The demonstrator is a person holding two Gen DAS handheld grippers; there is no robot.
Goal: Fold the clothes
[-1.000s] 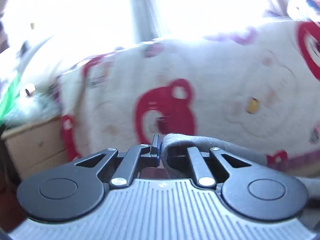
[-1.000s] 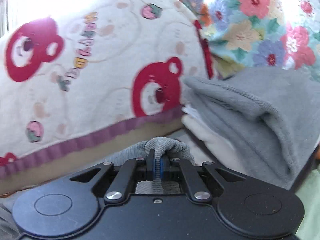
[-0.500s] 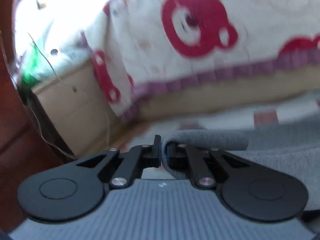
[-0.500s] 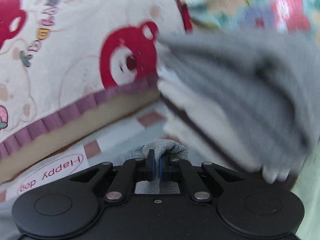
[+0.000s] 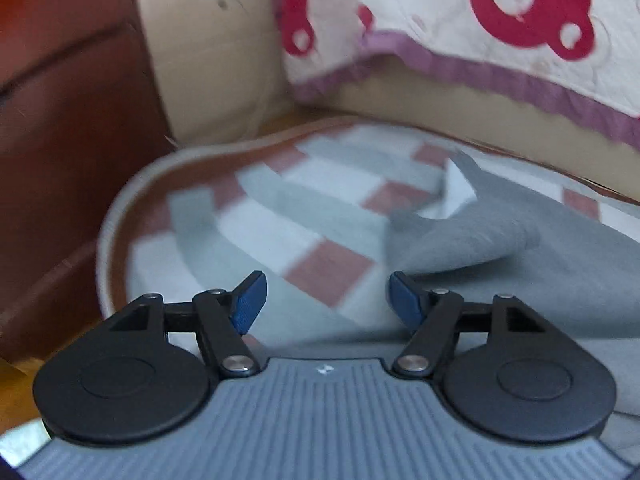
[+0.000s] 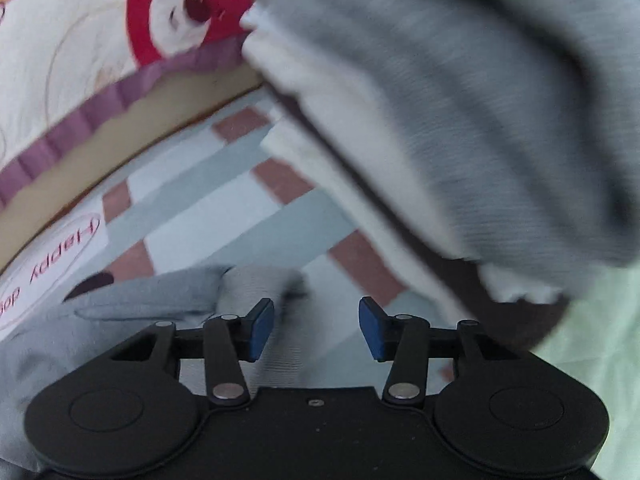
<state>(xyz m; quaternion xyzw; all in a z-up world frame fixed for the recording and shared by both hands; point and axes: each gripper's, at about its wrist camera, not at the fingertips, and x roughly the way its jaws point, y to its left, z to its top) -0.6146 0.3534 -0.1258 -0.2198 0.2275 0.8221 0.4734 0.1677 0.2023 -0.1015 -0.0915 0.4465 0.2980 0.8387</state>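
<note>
Grey garment (image 5: pixel 532 256) lies on the checked mat (image 5: pixel 256 216), both hand-held grippers (image 5: pixel 325 300) (image 6: pixel 316 330) opening, gripping nothing.

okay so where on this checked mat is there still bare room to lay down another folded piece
The widest bare patch of the checked mat lies between its curved rim, beside the brown cabinet, and the grey garment. A narrower strip runs between the bear-print cover and the folded stack. It is crowded by the stack, and where the garment lies.
</note>
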